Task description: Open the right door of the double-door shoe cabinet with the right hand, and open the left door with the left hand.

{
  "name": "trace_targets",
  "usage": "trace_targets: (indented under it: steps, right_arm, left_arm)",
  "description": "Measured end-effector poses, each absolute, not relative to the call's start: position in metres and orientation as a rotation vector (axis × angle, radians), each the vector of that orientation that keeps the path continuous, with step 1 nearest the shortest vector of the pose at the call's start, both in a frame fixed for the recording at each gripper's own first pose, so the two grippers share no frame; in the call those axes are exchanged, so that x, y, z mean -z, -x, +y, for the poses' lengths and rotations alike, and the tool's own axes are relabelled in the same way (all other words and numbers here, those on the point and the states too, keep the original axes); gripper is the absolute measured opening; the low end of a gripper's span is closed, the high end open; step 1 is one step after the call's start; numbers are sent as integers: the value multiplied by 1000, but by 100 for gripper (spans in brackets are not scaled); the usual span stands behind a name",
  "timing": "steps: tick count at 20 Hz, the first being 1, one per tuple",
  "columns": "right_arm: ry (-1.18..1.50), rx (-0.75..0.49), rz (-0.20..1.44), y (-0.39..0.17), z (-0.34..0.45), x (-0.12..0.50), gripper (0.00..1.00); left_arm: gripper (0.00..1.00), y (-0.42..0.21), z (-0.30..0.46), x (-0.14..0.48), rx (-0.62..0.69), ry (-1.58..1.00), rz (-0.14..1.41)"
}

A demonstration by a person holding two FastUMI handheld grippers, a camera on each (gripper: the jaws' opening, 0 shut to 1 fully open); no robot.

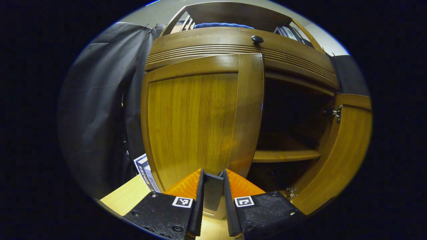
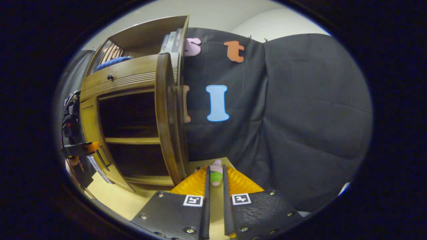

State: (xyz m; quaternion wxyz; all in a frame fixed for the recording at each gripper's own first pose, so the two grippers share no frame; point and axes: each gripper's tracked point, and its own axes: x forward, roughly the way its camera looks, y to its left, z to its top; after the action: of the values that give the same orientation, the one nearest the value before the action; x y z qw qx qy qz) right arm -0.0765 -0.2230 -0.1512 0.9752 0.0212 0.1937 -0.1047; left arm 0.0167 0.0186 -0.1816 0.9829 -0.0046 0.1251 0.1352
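While the left gripper view faces the shoe cabinet, the left gripper sits at 6 o'clock, fingers narrowly parted and pressing both sides of a dark handle on the left door. The right door stands swung out at 3 o'clock. One round knob sits at 12 o'clock. One shelf shows inside. No label reads clearly.

Across the right gripper view, the right gripper is nearly closed and grasps nothing. The cabinet lies at 9 o'clock.
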Motion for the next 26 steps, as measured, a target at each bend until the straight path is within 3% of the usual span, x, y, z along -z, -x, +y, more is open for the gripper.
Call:
trace_targets:
  steps: [11,26]
  right_arm:
    - [9,136,396,55,-220,155,17]
    - [20,119,401,44,-225,162,17]
  left_arm:
    - [28,35,41,174,-309,24,263]
    - [12,94,81,163,-370,42,275]
